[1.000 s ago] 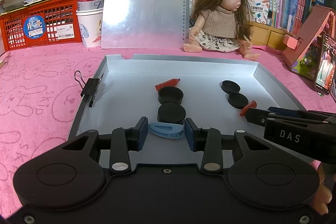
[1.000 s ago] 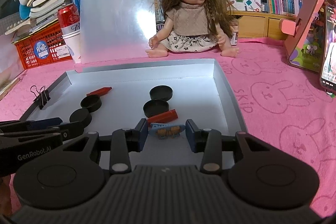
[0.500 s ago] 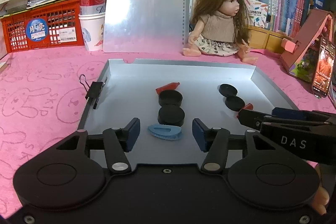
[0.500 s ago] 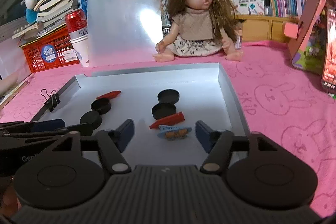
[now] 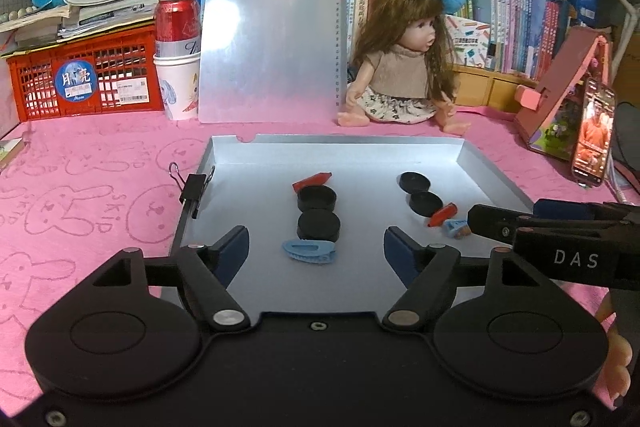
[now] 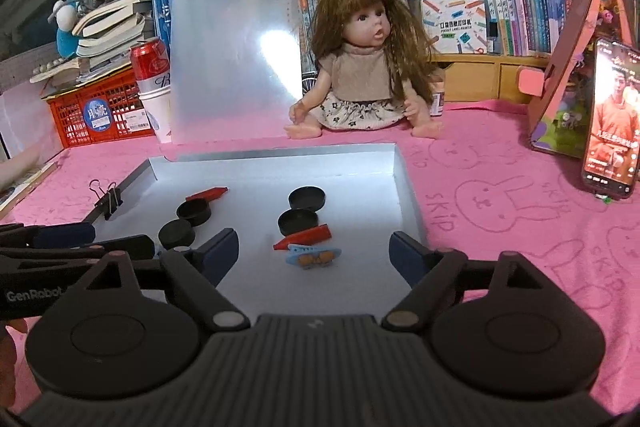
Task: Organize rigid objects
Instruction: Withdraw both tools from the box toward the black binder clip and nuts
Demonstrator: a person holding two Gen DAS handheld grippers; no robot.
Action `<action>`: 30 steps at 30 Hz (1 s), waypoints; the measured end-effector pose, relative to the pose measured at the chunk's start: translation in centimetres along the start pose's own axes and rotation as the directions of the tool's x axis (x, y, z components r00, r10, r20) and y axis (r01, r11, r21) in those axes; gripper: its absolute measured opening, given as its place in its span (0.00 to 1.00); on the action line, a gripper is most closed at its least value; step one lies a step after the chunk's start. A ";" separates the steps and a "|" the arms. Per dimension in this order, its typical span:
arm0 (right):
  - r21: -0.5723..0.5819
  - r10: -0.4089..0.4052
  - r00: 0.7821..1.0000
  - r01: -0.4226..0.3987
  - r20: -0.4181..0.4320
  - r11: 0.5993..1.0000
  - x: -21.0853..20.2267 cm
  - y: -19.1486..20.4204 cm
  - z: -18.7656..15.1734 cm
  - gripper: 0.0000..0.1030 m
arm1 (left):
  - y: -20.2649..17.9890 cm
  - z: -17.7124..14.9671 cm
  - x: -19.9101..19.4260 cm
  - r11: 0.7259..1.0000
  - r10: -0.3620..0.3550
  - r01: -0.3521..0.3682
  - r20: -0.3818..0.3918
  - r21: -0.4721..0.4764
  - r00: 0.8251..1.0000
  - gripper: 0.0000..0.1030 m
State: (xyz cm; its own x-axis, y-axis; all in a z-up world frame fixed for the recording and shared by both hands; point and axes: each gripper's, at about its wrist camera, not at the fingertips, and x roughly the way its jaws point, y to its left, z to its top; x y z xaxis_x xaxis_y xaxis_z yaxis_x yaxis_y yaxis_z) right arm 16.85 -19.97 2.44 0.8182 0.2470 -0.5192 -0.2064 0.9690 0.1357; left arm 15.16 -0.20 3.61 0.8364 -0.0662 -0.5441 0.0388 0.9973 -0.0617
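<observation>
Down in the shallow silver tray (image 5: 492, 183), two matching columns of small things are lying on the pale floor. Nearer the left side, a red pointed clip (image 5: 312, 181) is sitting at the far end, two round black caps (image 5: 317, 197) are following it toward the camera, and a light blue hair clip (image 5: 309, 250) is closing the line, flat and free of any contact. Nearer the right side, two more black caps (image 6: 307, 197) are sitting one behind the other, a second red clip (image 6: 303, 237) is lying slantwise just in front of them, and a blue clip with an orange ornament (image 6: 312, 257) is resting just before that. Neither blue clip is being gripped. Jaws of the left gripper (image 5: 316, 247) are spreading apart, with the plain blue clip lying between the pads but untouched. Jaws of the right gripper (image 6: 314, 253) are likewise widening around the ornamented clip without pressing on it. A black binder clip (image 5: 194, 187) is biting the tray's left wall. Beyond the tray, a doll (image 6: 362, 63) is sitting on the pink rabbit-print cloth (image 5: 80, 203) beside a clear clipboard (image 5: 272, 35).
</observation>
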 end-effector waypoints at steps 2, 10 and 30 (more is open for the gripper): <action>-0.007 0.000 1.000 0.000 0.008 1.000 -0.5 0.0 -0.1 0.89 | -0.1 -0.2 -0.6 1.000 -0.006 0.006 0.002 0.004 1.000 0.71; -0.048 0.010 1.000 -0.009 0.024 0.999 -3.0 0.1 -0.6 0.90 | -0.3 -1.4 -3.3 0.999 -0.036 0.036 0.011 0.026 0.999 0.72; -0.126 0.080 0.996 -0.075 0.034 0.989 -9.7 -0.3 -5.3 0.92 | -1.5 -6.7 -10.0 0.993 -0.106 0.106 0.004 0.059 0.994 0.72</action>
State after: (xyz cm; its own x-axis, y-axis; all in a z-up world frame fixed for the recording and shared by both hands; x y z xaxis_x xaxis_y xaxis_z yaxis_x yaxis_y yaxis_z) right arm 6.14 -22.68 2.98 0.8168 0.3235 -0.4776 -0.3333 0.9404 0.0670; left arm 3.05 -1.24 3.55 0.8296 -0.1717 -0.5312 0.1593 0.9848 -0.0695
